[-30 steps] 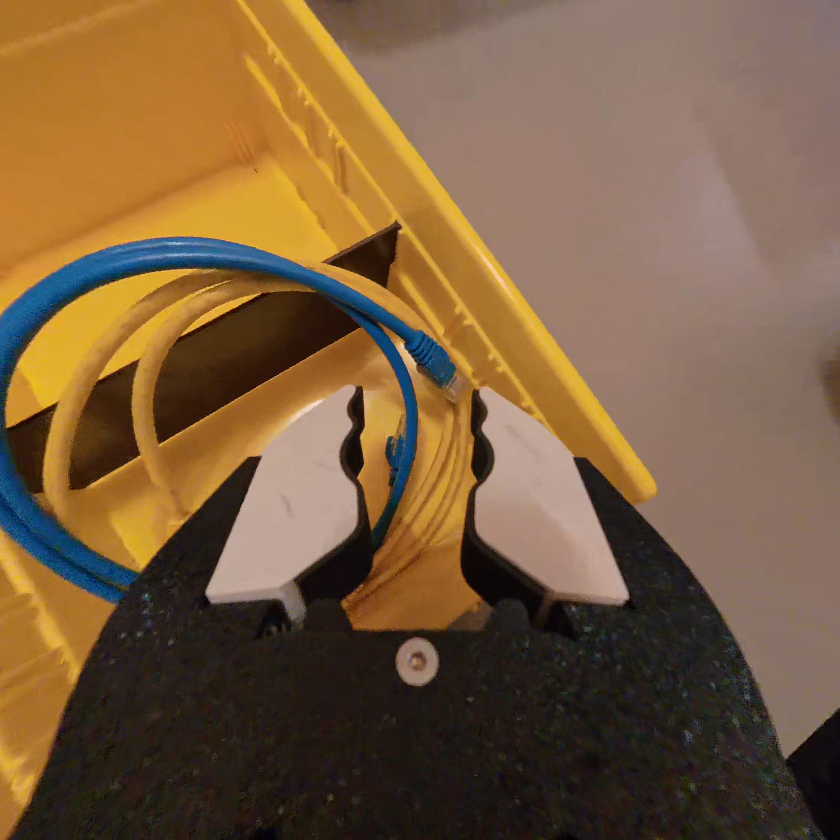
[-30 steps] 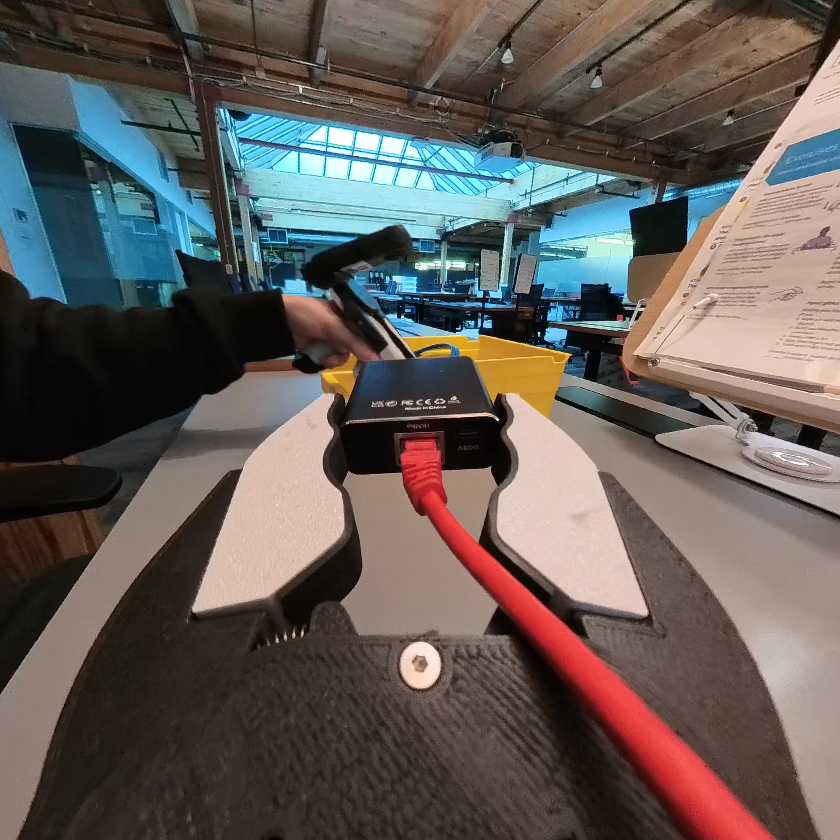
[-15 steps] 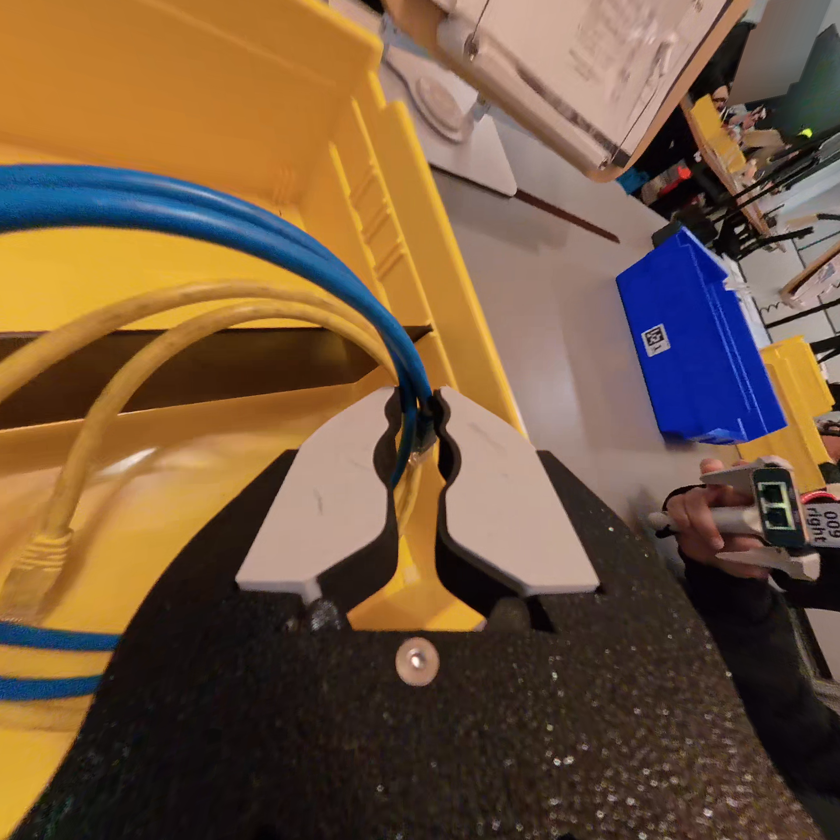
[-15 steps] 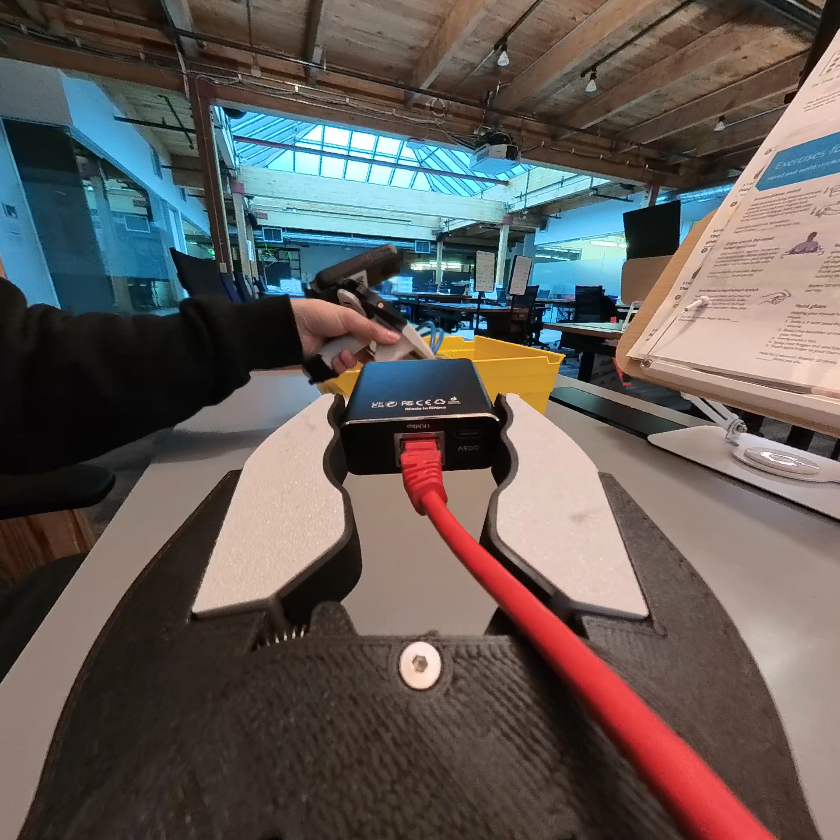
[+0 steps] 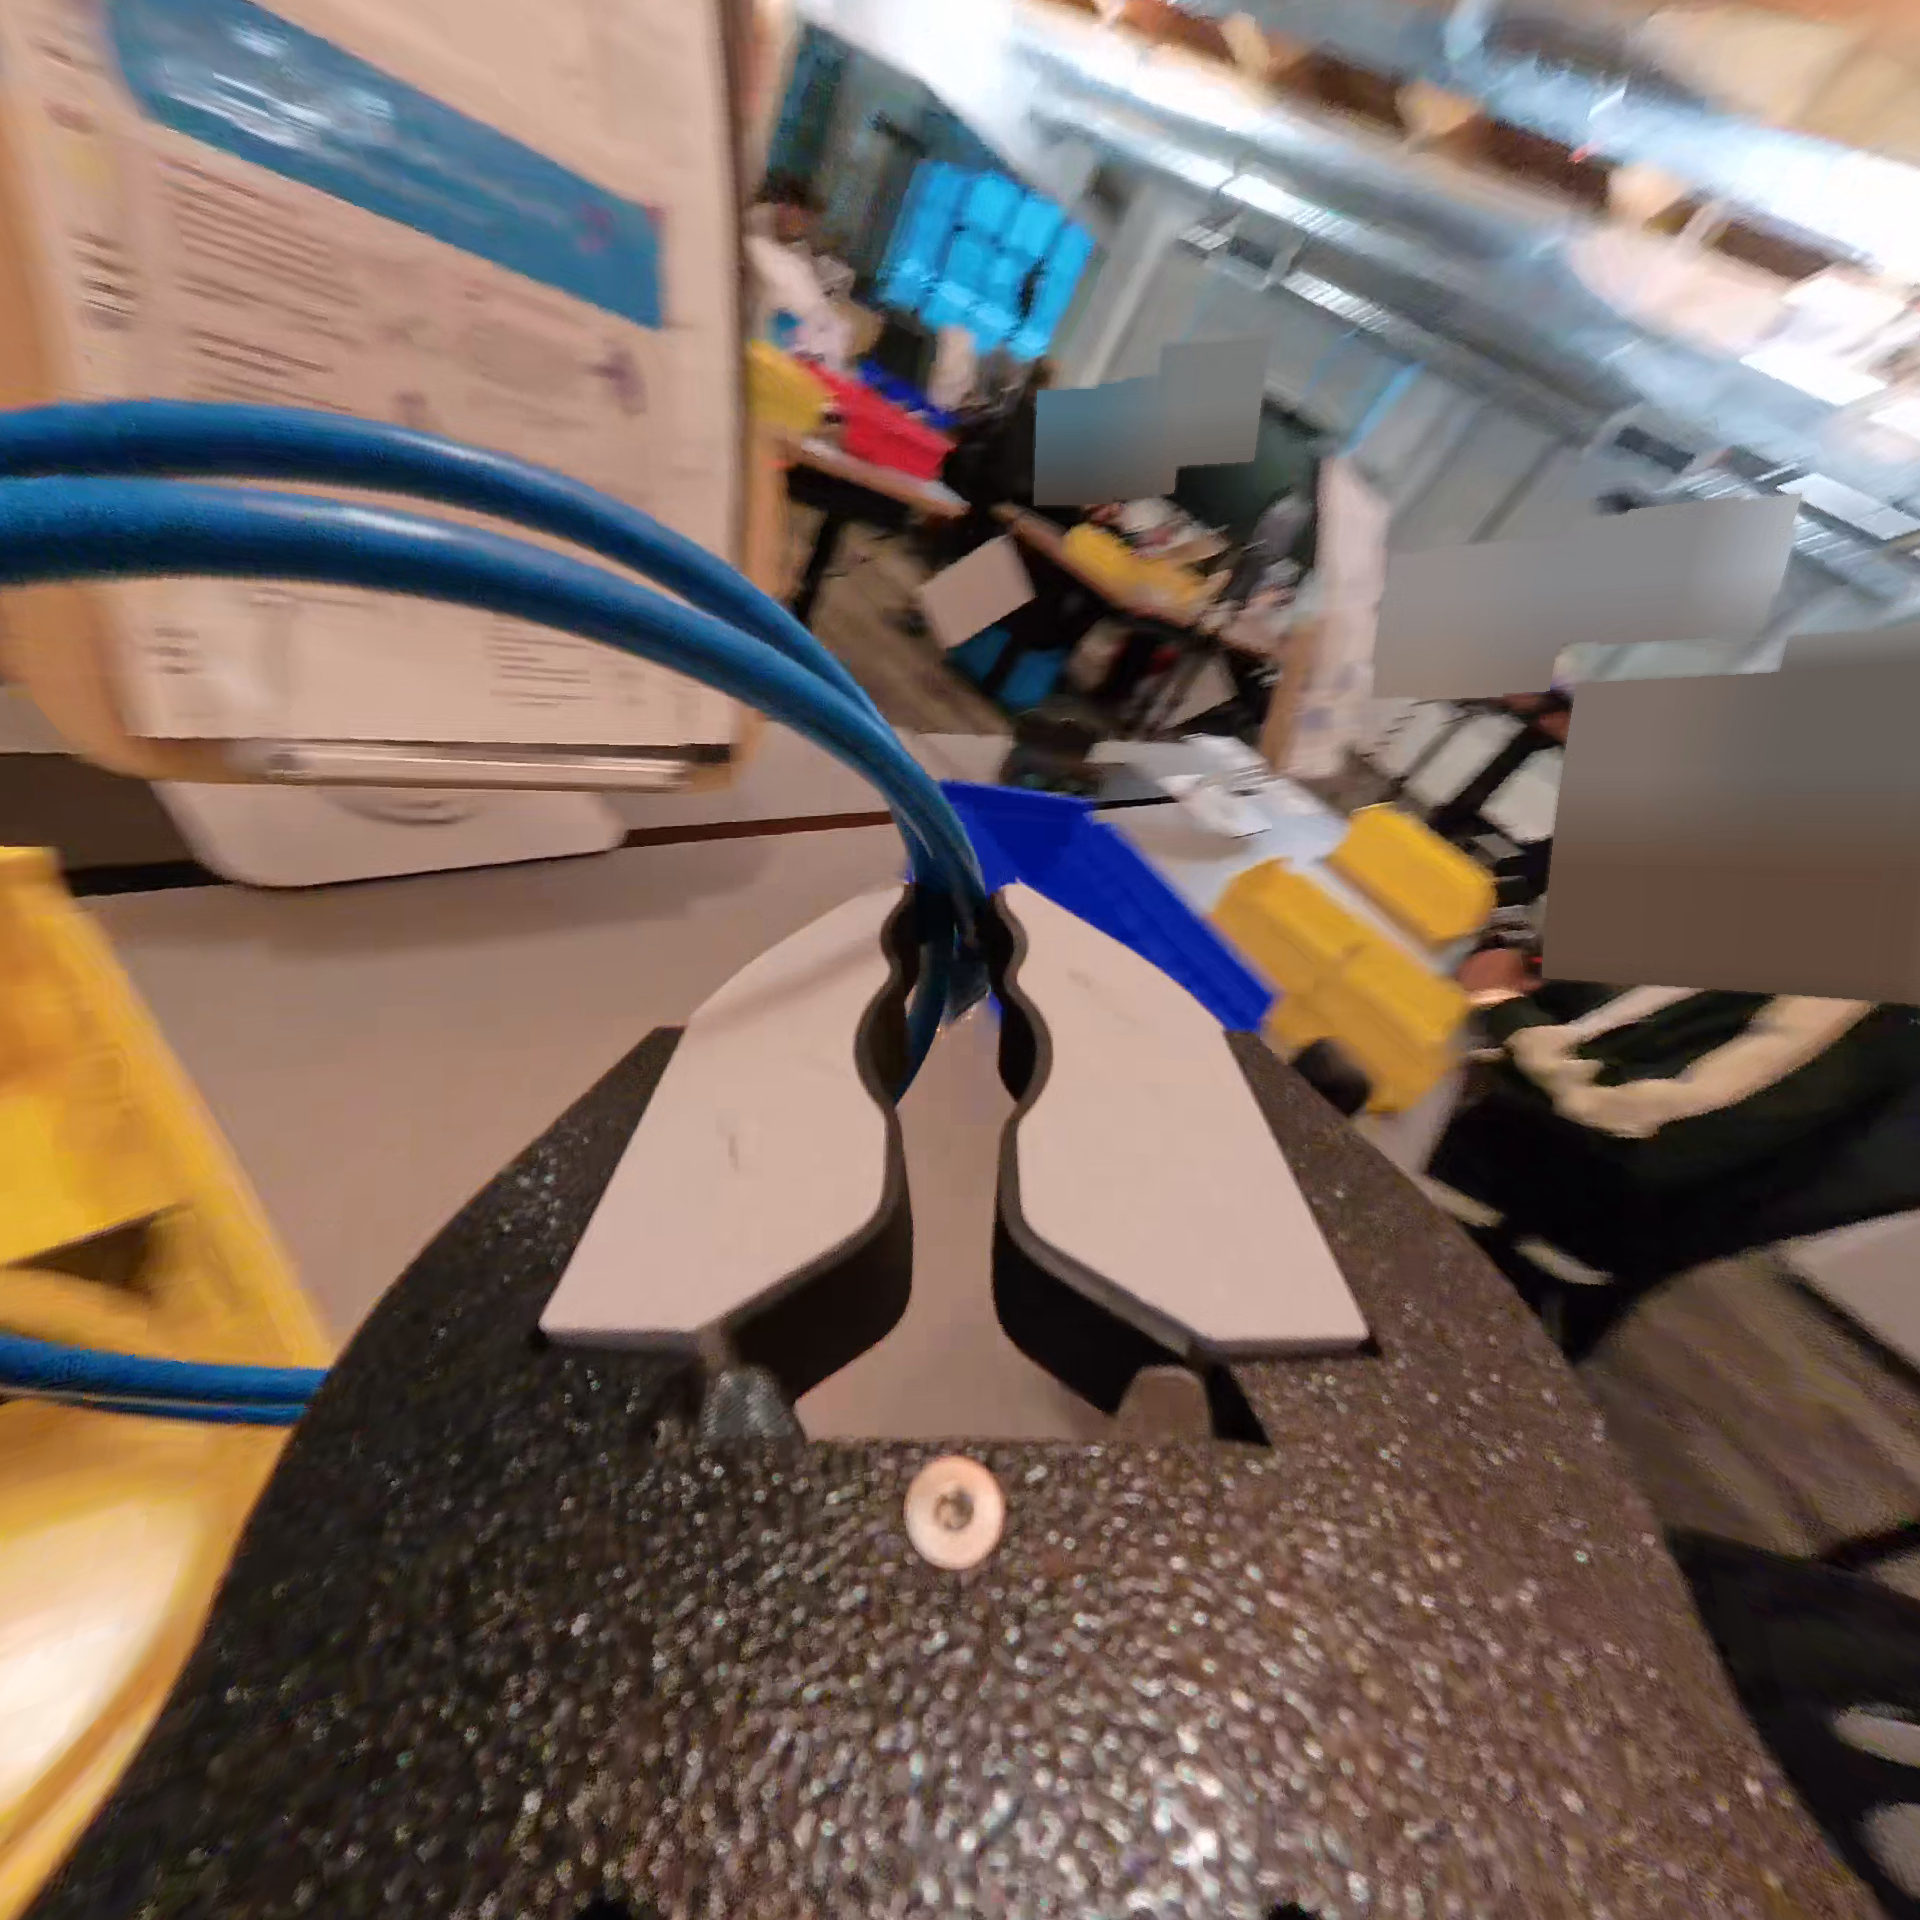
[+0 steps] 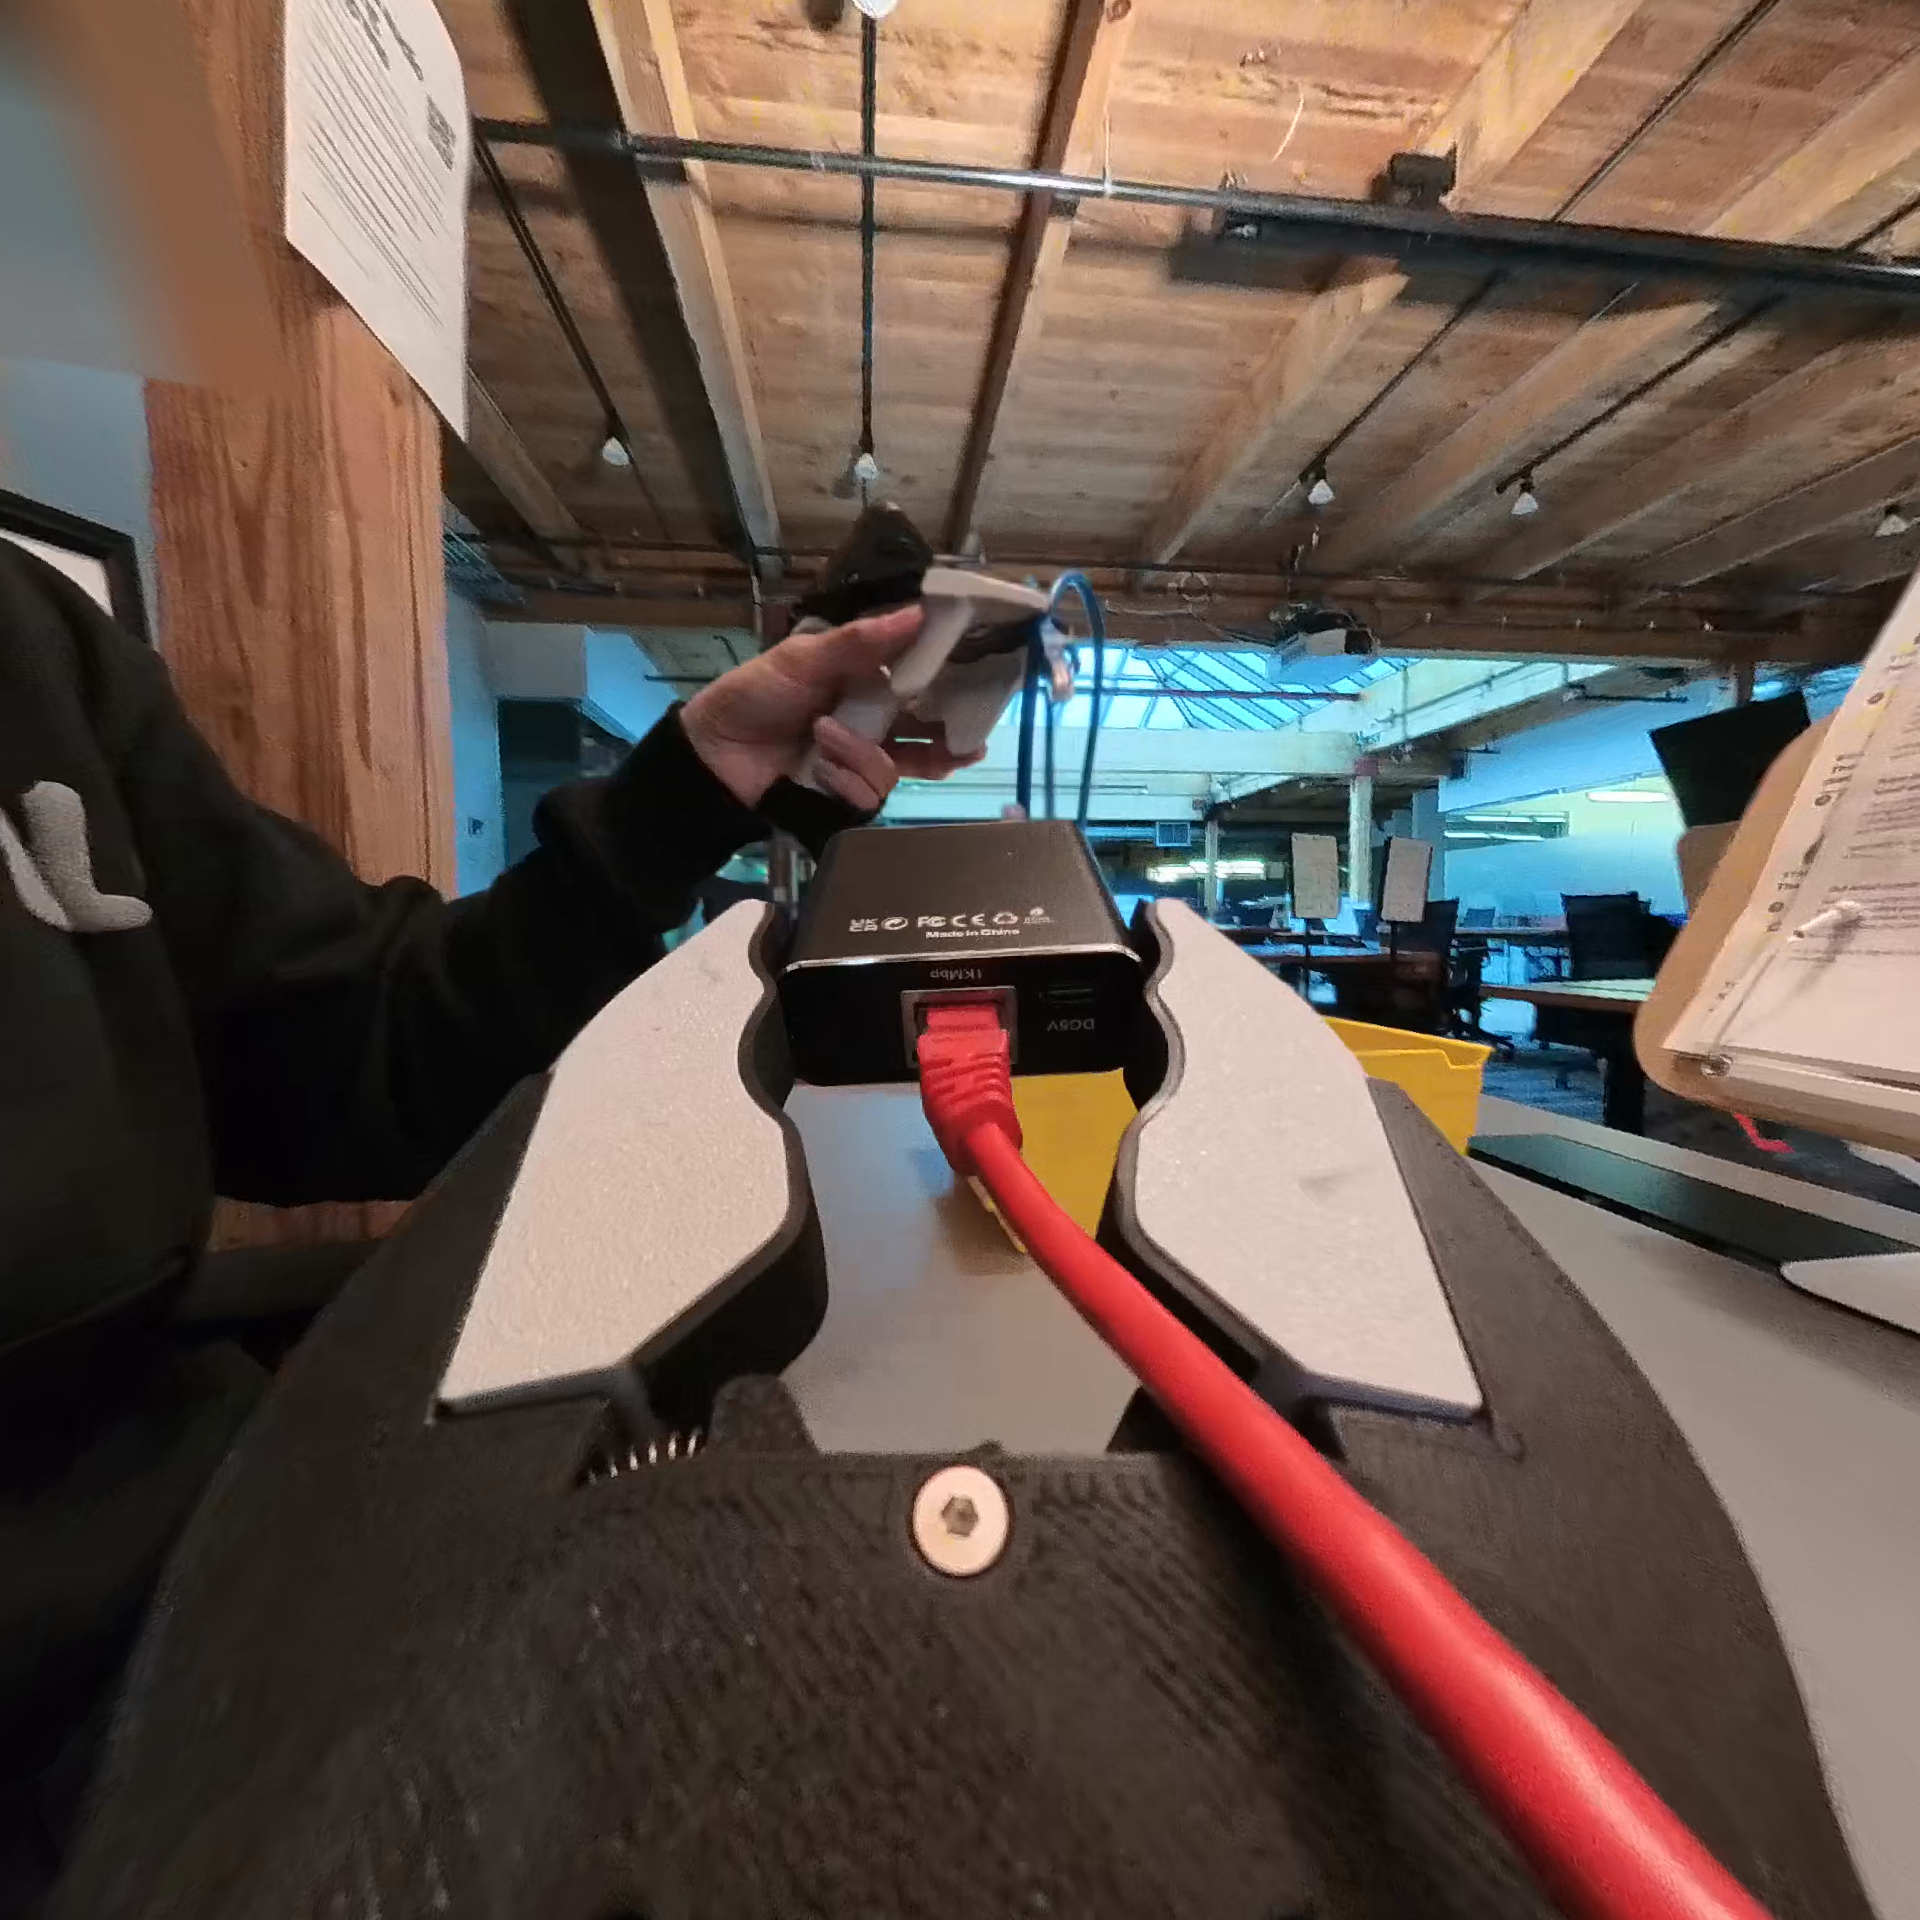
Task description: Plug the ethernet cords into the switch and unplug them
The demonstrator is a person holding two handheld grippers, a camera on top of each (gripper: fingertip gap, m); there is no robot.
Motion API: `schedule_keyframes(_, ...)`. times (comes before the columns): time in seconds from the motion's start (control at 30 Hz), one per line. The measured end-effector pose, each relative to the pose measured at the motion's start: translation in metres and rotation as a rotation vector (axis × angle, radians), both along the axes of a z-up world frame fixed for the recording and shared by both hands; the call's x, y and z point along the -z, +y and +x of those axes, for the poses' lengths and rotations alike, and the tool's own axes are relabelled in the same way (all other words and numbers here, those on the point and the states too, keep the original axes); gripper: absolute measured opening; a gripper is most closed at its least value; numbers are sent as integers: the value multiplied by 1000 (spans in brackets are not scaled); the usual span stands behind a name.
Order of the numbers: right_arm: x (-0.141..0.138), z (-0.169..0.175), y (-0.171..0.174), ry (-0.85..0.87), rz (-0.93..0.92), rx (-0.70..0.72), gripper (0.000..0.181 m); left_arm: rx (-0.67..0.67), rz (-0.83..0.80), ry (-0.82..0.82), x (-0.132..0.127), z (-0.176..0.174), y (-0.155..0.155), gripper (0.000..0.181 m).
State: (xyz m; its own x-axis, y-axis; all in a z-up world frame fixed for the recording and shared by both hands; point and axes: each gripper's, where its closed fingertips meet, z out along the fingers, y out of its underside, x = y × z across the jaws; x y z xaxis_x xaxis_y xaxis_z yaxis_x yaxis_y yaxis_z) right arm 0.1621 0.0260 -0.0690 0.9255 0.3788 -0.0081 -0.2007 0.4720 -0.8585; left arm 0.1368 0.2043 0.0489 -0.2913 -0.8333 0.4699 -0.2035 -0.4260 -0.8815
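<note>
Blue cord [image 5: 582,582] lifted from bin, between left jaws

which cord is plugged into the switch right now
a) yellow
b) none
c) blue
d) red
d, the red cord sits in the port of the black switch gripped by the right gripper, while the blue cord hangs pinched in the left gripper.

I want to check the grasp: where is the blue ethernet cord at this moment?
In the left wrist view, the blue ethernet cord is pinched at the tips of the left claw, arching off to the left above the yellow bin.
</note>
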Motion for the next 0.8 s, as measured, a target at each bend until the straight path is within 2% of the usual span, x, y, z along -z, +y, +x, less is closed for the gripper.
schedule_keyframes(0.1,-4,-1,-8,0,34,-27,63,100,-178,-11,4,3,-45,11)
schedule_keyframes(0.17,-7,-2,-13,1,56,-43,63,123,-299,25,22,9,-66,12)
schedule_keyframes(0.3,-12,5,-25,2,94,-27,64,143,-572,137,80,30,-96,11)
schedule_keyframes(0.4,-14,15,-35,9,109,14,64,157,-664,275,139,50,-118,11)
schedule_keyframes(0.47,-13,23,-39,15,102,50,64,172,-637,333,168,63,-129,12)
schedule_keyframes(0.53,-12,30,-42,13,97,88,64,133,-584,343,181,78,-130,11)
schedule_keyframes(0.63,-11,40,-45,23,87,145,64,96,-413,393,206,104,-128,12)
schedule_keyframes(0.77,-9,43,-45,11,67,176,63,118,-251,449,230,122,-124,19)
schedule_keyframes(0.8,-8,44,-44,4,57,186,63,148,-223,477,236,122,-127,26)
